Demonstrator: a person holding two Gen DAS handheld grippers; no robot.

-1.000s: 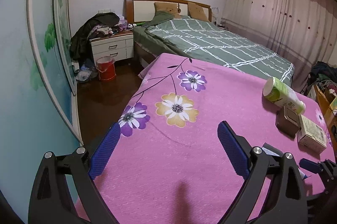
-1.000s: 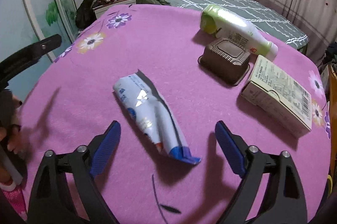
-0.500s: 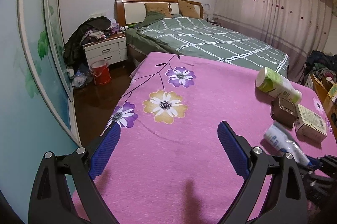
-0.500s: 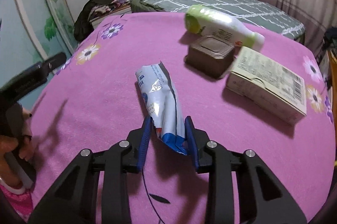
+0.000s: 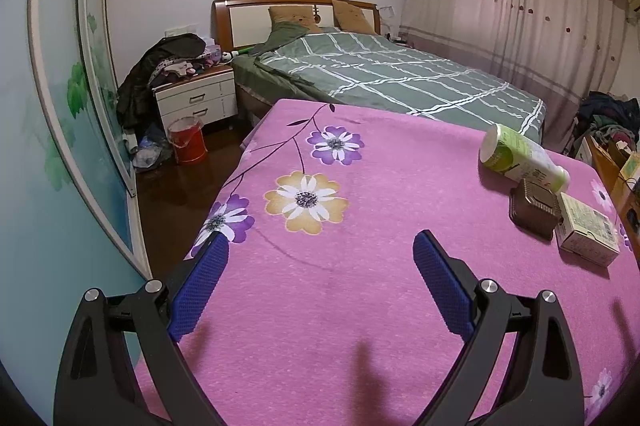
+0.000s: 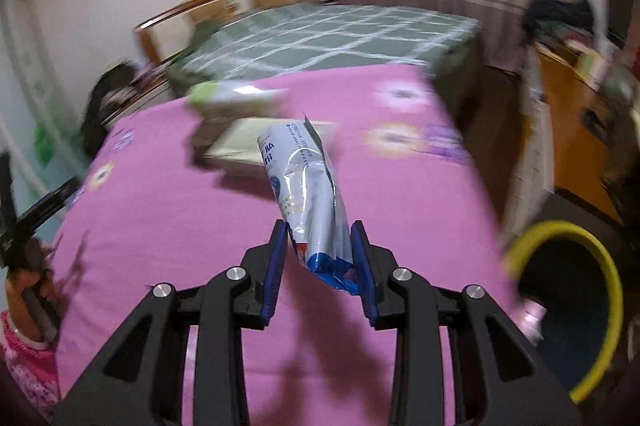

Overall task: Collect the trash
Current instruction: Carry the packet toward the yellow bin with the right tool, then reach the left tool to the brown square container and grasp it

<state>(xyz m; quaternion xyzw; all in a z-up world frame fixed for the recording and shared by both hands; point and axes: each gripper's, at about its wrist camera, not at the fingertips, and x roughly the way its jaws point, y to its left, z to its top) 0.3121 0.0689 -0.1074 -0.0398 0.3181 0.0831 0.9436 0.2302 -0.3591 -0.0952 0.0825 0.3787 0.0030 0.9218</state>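
Now the wrapper (image 6: 308, 193) is off the pink tablecloth (image 6: 168, 226) and up in the air, pinched at its blue end by the right gripper (image 6: 320, 258); a second ago it lay flat between spread fingers. View has swung right, blurred, toward a yellow-rimmed bin (image 6: 576, 310) beside the table, probably the drop spot. Bottle (image 5: 520, 157), brown tray (image 5: 534, 209), carton (image 5: 588, 234) remain. Left gripper (image 5: 320, 258) wide, empty.
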